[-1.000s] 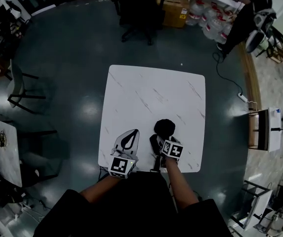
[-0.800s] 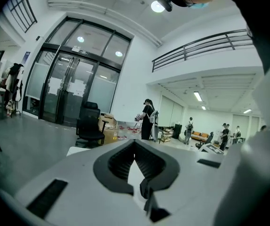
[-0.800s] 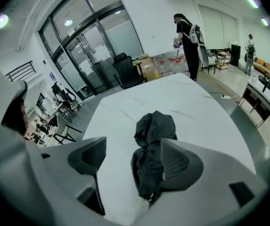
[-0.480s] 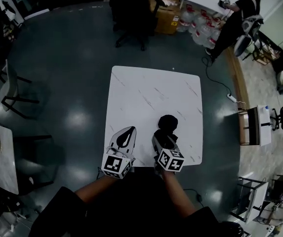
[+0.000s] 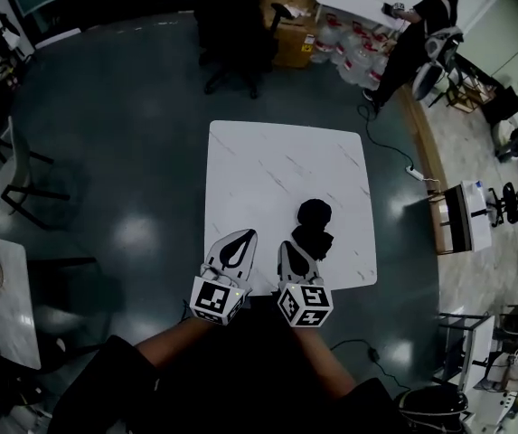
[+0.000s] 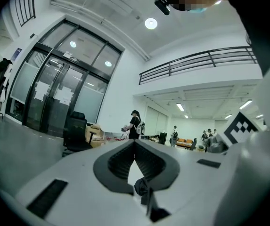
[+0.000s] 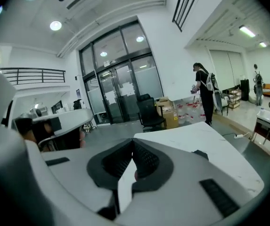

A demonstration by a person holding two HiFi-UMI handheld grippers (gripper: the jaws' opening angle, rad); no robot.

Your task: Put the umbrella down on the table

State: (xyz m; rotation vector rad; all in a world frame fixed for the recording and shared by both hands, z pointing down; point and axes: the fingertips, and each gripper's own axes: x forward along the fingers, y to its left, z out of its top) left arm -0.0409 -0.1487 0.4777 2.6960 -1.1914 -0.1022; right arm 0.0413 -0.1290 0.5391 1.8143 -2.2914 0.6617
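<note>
The folded black umbrella [image 5: 314,229] lies on the white marble table [image 5: 277,170], near its front right part. My right gripper [image 5: 287,243] hangs just in front of and left of it, apart from it, shut with nothing between its jaws. In the right gripper view the tips [image 7: 133,143] meet, and a dark bit of the umbrella [image 7: 200,154] peeks over the right jaw. My left gripper [image 5: 247,234] is over the table's front edge, also shut and empty. Its tips [image 6: 135,143] touch in the left gripper view.
A black office chair [image 5: 231,25] stands beyond the table, with a cardboard box [image 5: 287,48] and water bottles [image 5: 349,48] behind it. A person [image 5: 412,21] stands at the back right. A cable [image 5: 394,143] trails on the floor to the right. Chairs [image 5: 23,170] stand at the left.
My right gripper has let go of the umbrella, closed its jaws, and risen back toward me. The umbrella now rests alone on the table. The left gripper has also pulled back.
</note>
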